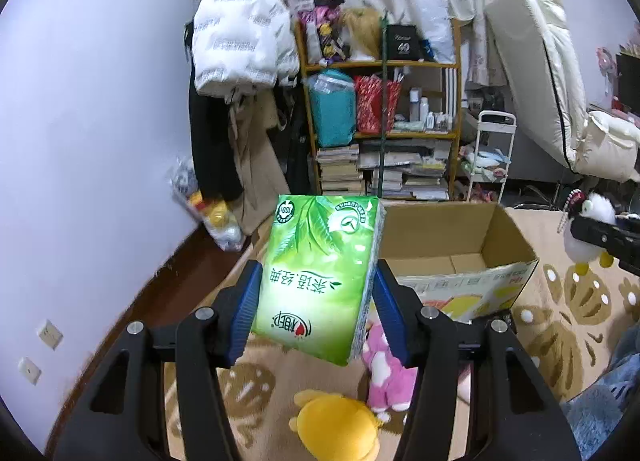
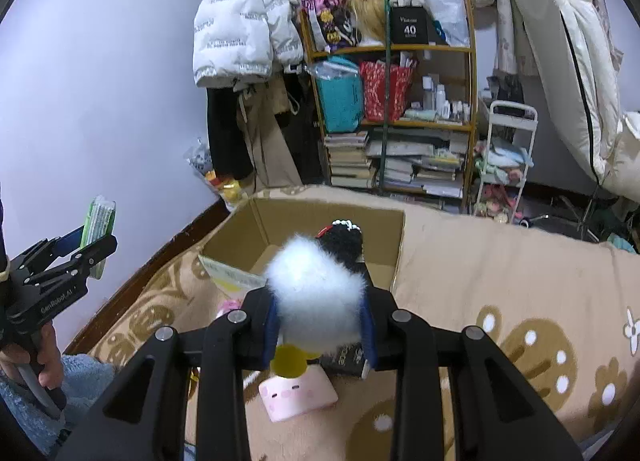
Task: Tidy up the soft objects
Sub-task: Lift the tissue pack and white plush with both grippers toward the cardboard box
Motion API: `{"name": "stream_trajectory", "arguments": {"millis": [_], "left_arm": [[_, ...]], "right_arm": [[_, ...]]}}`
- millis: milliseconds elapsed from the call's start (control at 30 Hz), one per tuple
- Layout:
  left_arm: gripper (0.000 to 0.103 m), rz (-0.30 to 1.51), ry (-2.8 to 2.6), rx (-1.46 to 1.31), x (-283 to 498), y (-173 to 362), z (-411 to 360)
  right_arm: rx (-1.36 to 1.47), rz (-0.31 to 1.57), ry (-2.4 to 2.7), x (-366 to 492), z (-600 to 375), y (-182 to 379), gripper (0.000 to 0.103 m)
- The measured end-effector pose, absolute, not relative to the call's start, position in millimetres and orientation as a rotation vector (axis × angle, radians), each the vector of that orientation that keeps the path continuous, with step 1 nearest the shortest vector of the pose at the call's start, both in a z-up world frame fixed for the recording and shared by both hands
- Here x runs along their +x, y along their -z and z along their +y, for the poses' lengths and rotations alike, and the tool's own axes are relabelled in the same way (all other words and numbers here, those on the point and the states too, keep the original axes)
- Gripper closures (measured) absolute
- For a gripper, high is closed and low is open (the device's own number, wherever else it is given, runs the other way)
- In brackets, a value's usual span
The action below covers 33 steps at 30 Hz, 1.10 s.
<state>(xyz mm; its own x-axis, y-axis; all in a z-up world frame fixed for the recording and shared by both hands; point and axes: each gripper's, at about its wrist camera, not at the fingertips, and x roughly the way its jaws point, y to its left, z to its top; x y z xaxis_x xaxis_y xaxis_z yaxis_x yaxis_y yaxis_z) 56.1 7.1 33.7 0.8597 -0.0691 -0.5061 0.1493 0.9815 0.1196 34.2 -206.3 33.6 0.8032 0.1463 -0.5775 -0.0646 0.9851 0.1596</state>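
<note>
Left gripper (image 1: 316, 301) clamped on green tissue pack (image 1: 320, 277), blue pads pressing both sides, pack lifted, tilted, in front of cardboard box (image 1: 452, 237). Right gripper (image 2: 320, 325) pinching fluffy white penguin toy (image 2: 320, 289), held above near edge of same box (image 2: 328, 213). Box open, standing on beige blanket (image 2: 500, 261). Below on blanket: yellow plush (image 1: 336, 425) and pink plush (image 1: 384, 365) just beside each other; pink square cushion (image 2: 298, 395) under penguin. Cluttered bookshelf (image 1: 380, 117) behind.
</note>
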Motion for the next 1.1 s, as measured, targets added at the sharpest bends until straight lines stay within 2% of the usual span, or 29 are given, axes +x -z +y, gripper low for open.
{"name": "stream_trajectory", "arguments": {"millis": [600, 1100], "left_arm": [[0.048, 0.349, 0.158, 0.118, 90.4, -89.5, -36.7], [0.048, 0.313, 0.173, 0.134, 103.1, -70.1, -50.9]], "right_arm": [[0.21, 0.475, -0.078, 73.1, -219.5, -73.0, 0.068], [0.219, 0.438, -0.079, 83.4, -218.8, -63.2, 0.068]]}}
